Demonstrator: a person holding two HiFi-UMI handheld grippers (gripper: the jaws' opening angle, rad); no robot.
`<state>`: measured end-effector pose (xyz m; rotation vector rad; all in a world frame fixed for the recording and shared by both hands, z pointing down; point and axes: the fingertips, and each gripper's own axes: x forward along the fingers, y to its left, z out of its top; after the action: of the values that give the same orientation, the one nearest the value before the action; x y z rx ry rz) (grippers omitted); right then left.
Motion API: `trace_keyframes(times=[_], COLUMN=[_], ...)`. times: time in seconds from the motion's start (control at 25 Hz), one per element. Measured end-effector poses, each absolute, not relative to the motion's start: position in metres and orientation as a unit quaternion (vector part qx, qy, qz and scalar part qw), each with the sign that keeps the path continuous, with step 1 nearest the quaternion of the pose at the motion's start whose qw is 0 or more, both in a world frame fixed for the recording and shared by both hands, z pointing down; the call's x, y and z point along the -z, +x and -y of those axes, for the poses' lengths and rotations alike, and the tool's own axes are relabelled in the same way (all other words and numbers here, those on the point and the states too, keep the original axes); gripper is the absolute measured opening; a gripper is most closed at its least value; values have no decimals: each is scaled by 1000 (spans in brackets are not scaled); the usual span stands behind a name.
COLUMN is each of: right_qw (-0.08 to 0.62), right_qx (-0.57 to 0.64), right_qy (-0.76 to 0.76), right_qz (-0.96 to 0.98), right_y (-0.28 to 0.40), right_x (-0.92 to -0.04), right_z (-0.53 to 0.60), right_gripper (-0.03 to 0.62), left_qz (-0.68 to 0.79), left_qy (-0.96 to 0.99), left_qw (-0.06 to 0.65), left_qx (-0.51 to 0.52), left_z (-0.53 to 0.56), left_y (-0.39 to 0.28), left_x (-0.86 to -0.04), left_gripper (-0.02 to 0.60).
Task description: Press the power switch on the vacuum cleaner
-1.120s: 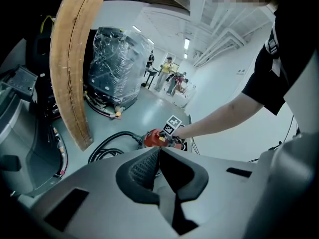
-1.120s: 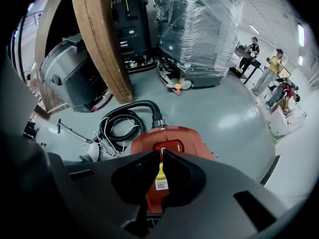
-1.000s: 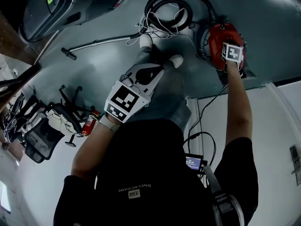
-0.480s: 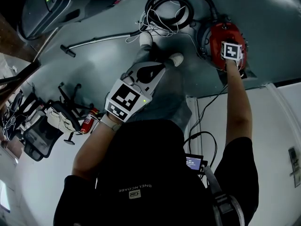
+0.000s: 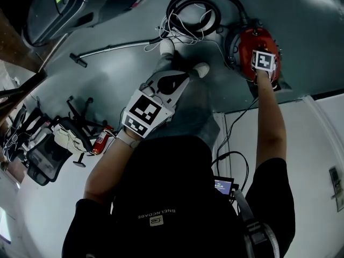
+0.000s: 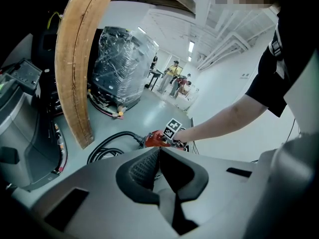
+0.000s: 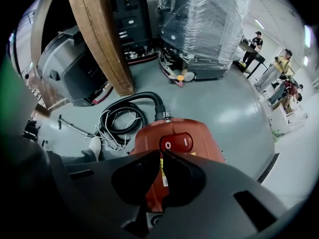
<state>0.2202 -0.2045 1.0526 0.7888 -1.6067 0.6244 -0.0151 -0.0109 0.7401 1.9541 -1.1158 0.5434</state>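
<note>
The red vacuum cleaner (image 5: 249, 43) stands on the grey floor at the upper right of the head view. In the right gripper view its red body (image 7: 199, 136) fills the middle, with the red rocker power switch (image 7: 176, 143), marked O and I, on top. My right gripper (image 7: 162, 153) is shut, and its tips sit just below the switch's near edge. From the head view the right gripper (image 5: 263, 62) hangs over the vacuum and its marker cube hides the tips. My left gripper (image 5: 186, 78) is shut on nothing, held over my lap well to the left of the vacuum (image 6: 153, 139).
A black hose (image 5: 194, 7) and white cable (image 5: 177, 28) coil beside the vacuum. Also there: a metal wand (image 5: 113, 50), a grey machine (image 5: 70, 4), a wooden beam (image 7: 102, 39), a film-wrapped machine (image 7: 199, 24), an office chair (image 5: 48, 144), a fire extinguisher (image 5: 101, 140) and distant people (image 7: 279, 66).
The right gripper has stayed over the vacuum's top, shifting only slightly. The left gripper has barely moved.
</note>
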Motion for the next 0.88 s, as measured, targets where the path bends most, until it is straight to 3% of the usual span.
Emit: trace_keyframes(times=[0.88], right_qw=[483], right_qx=[-250], right_qy=[358], right_qz=[759], right_y=[190], right_x=[-873], right_z=[194], right_gripper=[35], left_qz=[438], left_qy=[804], left_qw=[358], left_qx=[-182], left_z=[21], left_y=[-32], left_x=[-650], left_gripper=[15])
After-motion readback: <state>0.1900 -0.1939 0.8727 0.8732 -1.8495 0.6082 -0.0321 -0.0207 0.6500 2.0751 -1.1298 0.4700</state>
